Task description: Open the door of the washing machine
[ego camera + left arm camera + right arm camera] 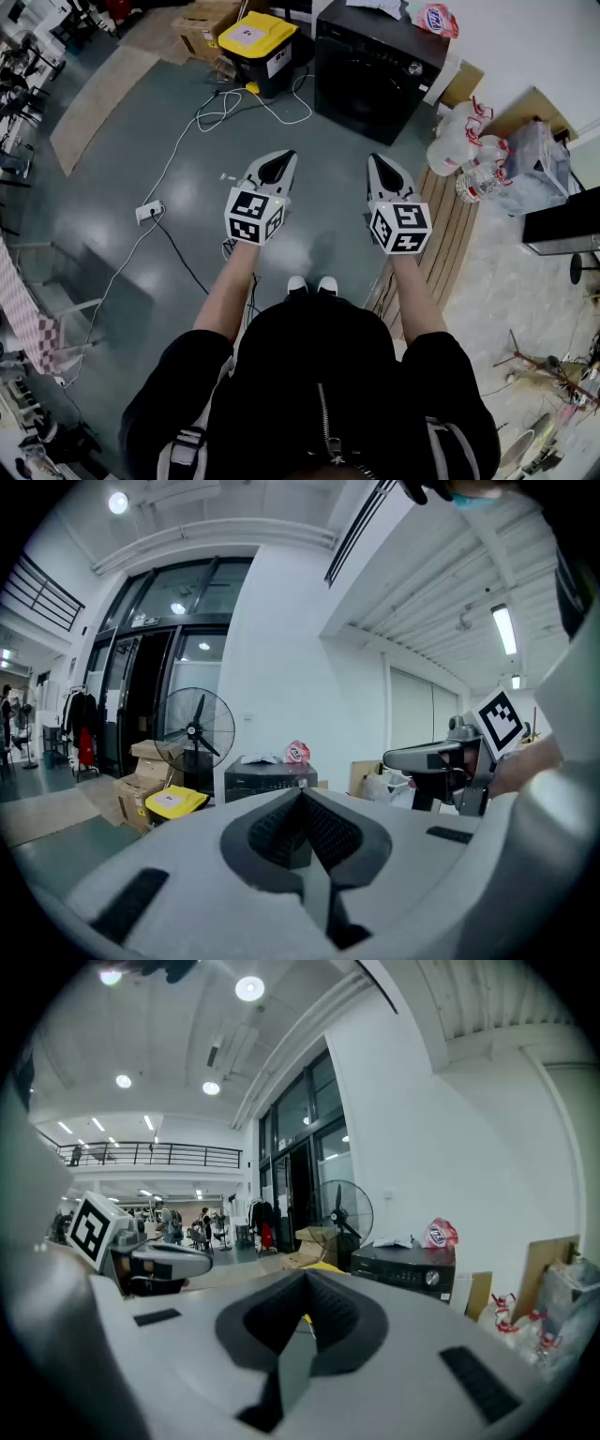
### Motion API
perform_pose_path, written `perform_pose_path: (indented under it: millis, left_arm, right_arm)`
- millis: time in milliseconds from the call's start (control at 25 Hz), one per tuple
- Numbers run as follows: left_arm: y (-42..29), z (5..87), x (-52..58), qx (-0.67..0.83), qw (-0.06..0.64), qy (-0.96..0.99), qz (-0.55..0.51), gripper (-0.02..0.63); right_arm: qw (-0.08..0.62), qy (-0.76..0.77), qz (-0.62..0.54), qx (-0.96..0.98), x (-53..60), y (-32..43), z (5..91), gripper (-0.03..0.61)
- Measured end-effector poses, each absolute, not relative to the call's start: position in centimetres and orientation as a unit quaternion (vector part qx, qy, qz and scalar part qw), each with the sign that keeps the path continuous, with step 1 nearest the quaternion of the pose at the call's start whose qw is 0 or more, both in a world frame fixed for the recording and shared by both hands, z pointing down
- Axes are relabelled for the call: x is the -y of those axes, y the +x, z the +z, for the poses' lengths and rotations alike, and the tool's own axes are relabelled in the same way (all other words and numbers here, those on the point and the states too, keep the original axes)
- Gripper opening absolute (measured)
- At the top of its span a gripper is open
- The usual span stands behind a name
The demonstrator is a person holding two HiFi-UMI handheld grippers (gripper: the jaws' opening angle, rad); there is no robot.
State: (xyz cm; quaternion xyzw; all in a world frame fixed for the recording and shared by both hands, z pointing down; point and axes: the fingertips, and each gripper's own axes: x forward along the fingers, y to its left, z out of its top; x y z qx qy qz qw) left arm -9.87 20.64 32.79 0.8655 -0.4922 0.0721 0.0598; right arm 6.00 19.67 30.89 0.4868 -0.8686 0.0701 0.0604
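Observation:
The washing machine is a black box standing on the floor by the white wall, a few steps ahead of me, with its door closed. It also shows small in the left gripper view and the right gripper view. My left gripper and right gripper are held out side by side at waist height, well short of the machine. Both point toward it. In their own views the left gripper and the right gripper have jaws that meet at the tip with nothing between them.
A yellow-lidded bin and cardboard boxes stand left of the machine. A white cable with a power strip crosses the floor. Water bottles and a wooden pallet lie to the right. A standing fan is behind the bin.

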Motion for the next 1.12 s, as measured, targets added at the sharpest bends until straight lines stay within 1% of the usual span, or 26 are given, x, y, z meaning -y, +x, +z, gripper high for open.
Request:
perform_pose_path:
  millis: [120, 320, 480, 680, 880, 1120]
  left_arm:
    - [-8.9, 32.6, -21.5, 0.496, 0.061, 0.864, 0.069, 0.003]
    - [-6.7, 33.1, -23.1, 0.5, 0.065, 0.862, 0.063, 0.003]
    - [-5.6, 34.2, -23.9, 0.501, 0.071, 0.86, 0.064, 0.003]
    - [-5.1, 34.2, -22.5, 0.506, 0.073, 0.857, 0.061, 0.003]
    - [-6.3, 34.4, -19.4, 0.505, 0.072, 0.858, 0.058, 0.003]
    - [-9.3, 34.9, -13.1, 0.498, 0.072, 0.862, 0.06, 0.003]
  right_arm:
    - [0.051, 0.476, 0.074, 0.875, -21.0, 6.9, 30.6, 0.003]
    - [0.07, 0.471, 0.058, 0.877, -22.2, 8.6, 31.4, 0.005]
    - [0.065, 0.464, 0.063, 0.881, -22.7, 9.2, 32.1, 0.003]
    - [0.059, 0.46, 0.067, 0.883, -21.4, 9.6, 32.0, 0.003]
    - [0.056, 0.463, 0.069, 0.882, -18.4, 8.4, 32.3, 0.003]
    - [0.059, 0.468, 0.072, 0.879, -12.5, 5.1, 32.7, 0.003]
